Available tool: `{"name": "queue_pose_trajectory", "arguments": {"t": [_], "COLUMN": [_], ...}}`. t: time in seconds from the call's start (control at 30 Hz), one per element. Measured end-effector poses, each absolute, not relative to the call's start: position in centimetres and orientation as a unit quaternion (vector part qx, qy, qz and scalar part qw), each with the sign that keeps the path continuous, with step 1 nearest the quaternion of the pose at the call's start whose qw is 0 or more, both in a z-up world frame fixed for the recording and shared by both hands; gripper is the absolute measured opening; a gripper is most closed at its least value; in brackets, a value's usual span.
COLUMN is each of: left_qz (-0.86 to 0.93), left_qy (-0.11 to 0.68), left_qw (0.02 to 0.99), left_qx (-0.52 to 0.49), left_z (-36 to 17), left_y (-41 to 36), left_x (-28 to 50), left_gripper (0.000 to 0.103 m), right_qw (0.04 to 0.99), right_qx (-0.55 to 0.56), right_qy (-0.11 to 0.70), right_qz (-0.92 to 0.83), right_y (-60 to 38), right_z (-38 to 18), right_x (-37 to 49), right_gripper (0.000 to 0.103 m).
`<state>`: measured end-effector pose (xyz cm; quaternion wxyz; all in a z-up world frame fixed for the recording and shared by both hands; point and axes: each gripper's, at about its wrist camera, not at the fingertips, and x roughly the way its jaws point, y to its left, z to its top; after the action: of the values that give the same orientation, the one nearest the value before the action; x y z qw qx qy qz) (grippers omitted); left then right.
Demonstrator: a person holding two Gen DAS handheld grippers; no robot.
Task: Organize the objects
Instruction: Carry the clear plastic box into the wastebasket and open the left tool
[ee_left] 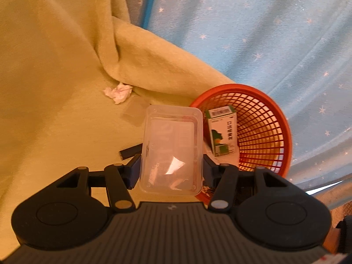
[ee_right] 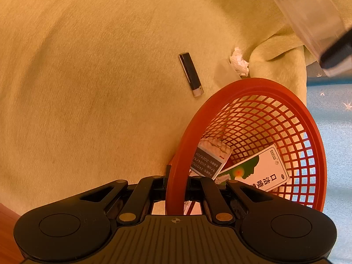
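Basket (ee_right: 248, 88) of red mesh is the landmark here, tipped on a yellow-green blanket (ee_right: 88, 88) with pale blue starred fabric (ee_left: 264, 33) beyond it. Only the right wrist view shows a second, dark-faced carton (ee_right: 208, 160) inside the basket beside the green-and-white box (ee_right: 261, 171), and only it shows the whole black lighter (ee_right: 191, 73), lying on the blanket just outside the basket's rim. The left wrist view shows the green-and-white box (ee_left: 222, 132) propped against the basket's (ee_left: 283, 121) inner wall, and just one end of the lighter (ee_left: 129, 151), the rest hidden behind the clear plastic container (ee_left: 171, 149).

A crumpled white tissue (ee_left: 118, 92) sits near the basket at the foot of a blanket fold, with a small translucent piece (ee_left: 134, 112) between it and the basket; both also appear in the right wrist view, tissue (ee_right: 239, 63) and translucent piece (ee_right: 224, 72).

The left gripper (ee_left: 171, 169) has its jaws spread wide and pressed against the two long sides of the clear container, which hangs lifted just beside the basket's rim, partly overlapping it. From the right wrist view the container (ee_right: 308, 17) shows blurred, well above the basket. The right gripper (ee_right: 176, 182) is nearly closed, pinching the basket's near rim between its jaws.
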<state>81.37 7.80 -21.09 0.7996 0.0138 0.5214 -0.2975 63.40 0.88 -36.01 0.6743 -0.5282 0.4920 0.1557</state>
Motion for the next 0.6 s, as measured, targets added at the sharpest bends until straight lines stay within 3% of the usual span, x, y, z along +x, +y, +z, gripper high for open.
{"name": "queue_pose_trajectory", "arguments": {"t": [0.6], "left_qz": [-0.361], "left_qy": [0.51], "left_qw": [0.781], "left_qx": [0.012], "left_z": [-19.5], "left_y": [2.6], "left_x": [81.1], "left_gripper": [0.052], "right_qw": [0.678], "right_qx": [-0.524], "right_qy": [0.492], "right_qz": [0.155], "right_y": [0.8], "right_z": [-36.0], "right_x": [63.4], "right_gripper": [0.001]}}
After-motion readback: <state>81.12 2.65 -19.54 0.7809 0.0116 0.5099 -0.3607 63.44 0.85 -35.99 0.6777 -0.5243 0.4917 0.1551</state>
